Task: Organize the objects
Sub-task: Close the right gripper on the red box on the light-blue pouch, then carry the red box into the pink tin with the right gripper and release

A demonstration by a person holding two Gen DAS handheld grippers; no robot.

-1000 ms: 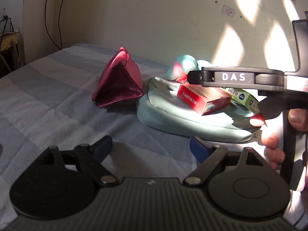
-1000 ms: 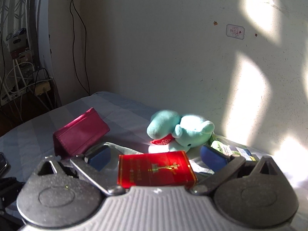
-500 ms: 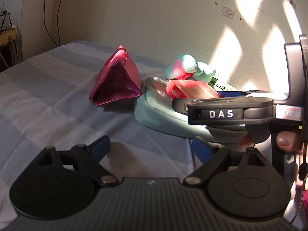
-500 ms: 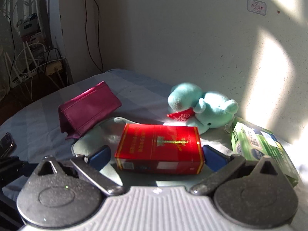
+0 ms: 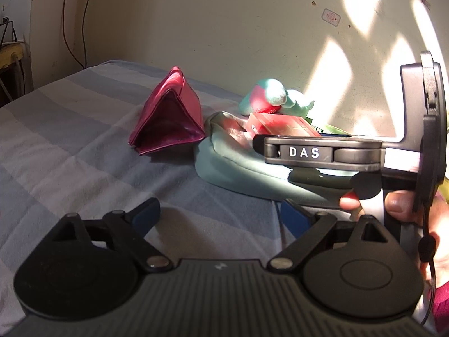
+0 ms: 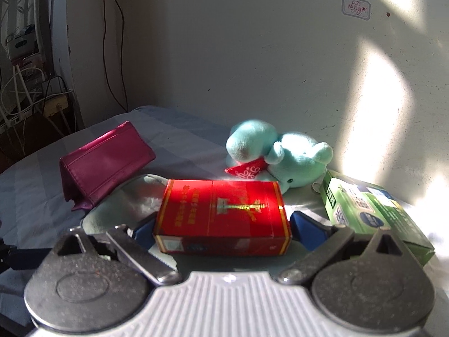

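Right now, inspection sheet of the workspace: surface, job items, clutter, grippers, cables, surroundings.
Surface: striped bedsheet, partly sunlit.
Job's things: red box on pale green pouch; magenta wallet standing tent-like; teal plush toy by the wall; green carton lying flat.
Clutter: nothing seen.
Grippers: left gripper open, empty; right gripper jaws closing, red box between them, pads not yet pressing.
Cables: wire hanging down the wall; plugs and cords beside the bed.
Surroundings: cream wall, small sticker.
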